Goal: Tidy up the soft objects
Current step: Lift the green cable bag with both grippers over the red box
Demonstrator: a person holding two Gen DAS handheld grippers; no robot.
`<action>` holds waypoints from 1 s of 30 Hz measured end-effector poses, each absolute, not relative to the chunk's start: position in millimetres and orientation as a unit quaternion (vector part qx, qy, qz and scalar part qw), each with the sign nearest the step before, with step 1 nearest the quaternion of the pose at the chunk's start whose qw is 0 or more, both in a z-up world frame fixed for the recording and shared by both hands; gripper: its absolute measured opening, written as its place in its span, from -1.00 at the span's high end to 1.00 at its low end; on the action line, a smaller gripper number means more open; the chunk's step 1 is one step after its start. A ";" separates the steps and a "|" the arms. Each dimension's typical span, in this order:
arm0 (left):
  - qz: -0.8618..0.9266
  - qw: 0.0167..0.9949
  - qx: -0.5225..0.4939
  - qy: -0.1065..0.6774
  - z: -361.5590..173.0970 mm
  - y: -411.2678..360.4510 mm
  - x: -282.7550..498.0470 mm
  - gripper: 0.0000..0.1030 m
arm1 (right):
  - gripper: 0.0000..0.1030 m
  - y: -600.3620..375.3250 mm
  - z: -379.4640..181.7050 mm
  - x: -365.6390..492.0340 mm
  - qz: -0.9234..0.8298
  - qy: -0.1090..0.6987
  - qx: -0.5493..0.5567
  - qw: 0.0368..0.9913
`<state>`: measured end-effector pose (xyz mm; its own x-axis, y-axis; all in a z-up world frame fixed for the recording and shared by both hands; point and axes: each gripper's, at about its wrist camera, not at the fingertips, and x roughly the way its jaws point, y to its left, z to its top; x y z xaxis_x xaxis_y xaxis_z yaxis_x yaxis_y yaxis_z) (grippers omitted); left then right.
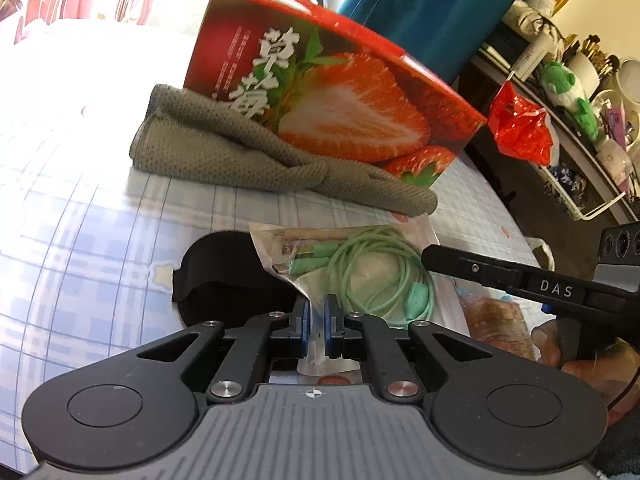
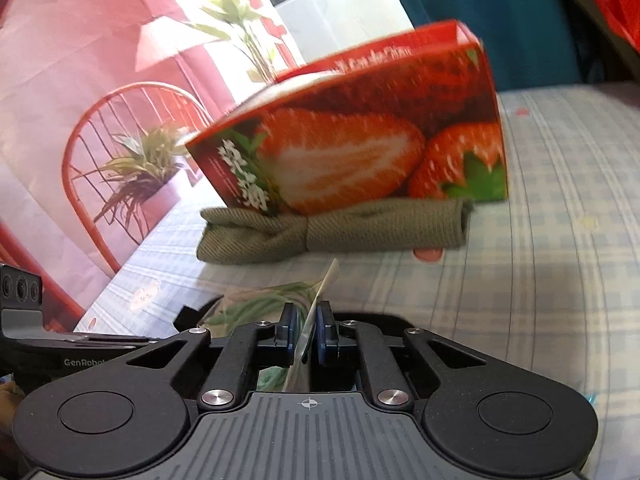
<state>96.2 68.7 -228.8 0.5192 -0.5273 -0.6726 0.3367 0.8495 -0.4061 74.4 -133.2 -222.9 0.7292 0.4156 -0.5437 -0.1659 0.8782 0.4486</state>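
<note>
Plastic is what both grippers are closed on: a clear bag [image 1: 360, 264] with a coiled green cable [image 1: 384, 276] inside is pinched at its near edge by the left gripper [image 1: 317, 312], whose blue fingers [image 1: 304, 314] are pressed together on the film. The right gripper [image 2: 307, 330] is likewise clamped on a thin edge of the same bag [image 2: 320, 300], with no gap left beside the film.

The bag is judged light, limp and slippery; the film is likely to crumple or slide out unless it is held well in from the rim, and the cable inside will shift its weight when the bag is tilted. A hold on the flat sealed margin, clear of the cable, looks the safest.

All places are given from the strawberry box [image 1: 328, 92]. The bag lies just in front of it on the checked worktop [image 1: 80, 216], with a folded olive cloth [image 1: 224, 148] between, touching the foot of the box. A black curved object [image 1: 224, 276] lies beside the bag, on the left of the left wrist view.

Open worktop is seen to the left of the box in that view. To its right the worktop edge is near, with a red plastic bag [image 1: 520, 128] and a cluttered shelf [image 1: 580, 120] beyond, so little room is offered there.
</note>
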 end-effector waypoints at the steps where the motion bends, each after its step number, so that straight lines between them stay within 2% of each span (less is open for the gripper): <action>1: -0.251 0.867 -0.111 0.415 -225.8 68.3 95.8 0.84 | 0.82 -132.7 -219.3 74.5 0.160 0.326 0.183 0.913; 10: -0.265 0.897 -0.092 0.341 -171.2 64.2 109.7 0.84 | 0.82 -132.3 -159.6 88.2 0.177 0.257 0.118 0.943; 19: -0.276 0.922 -0.056 0.267 -102.4 36.5 159.8 0.84 | 0.86 -145.1 -101.0 130.7 0.142 0.188 0.070 0.969; 25: -0.264 0.930 -0.030 0.254 -90.0 13.2 201.7 0.84 | 0.86 -156.6 -81.8 176.2 0.121 0.164 0.034 0.978; 30: -0.249 0.931 -0.013 0.267 -96.6 0.0 231.6 0.84 | 0.86 -160.2 -90.0 213.6 0.105 0.165 -0.003 0.981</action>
<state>231.6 0.0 -96.6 0.7340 -0.4701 -0.4901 0.4560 0.8760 -0.1573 213.6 -160.2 -90.0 0.9233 0.2058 -0.3242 -0.2077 0.9778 0.0290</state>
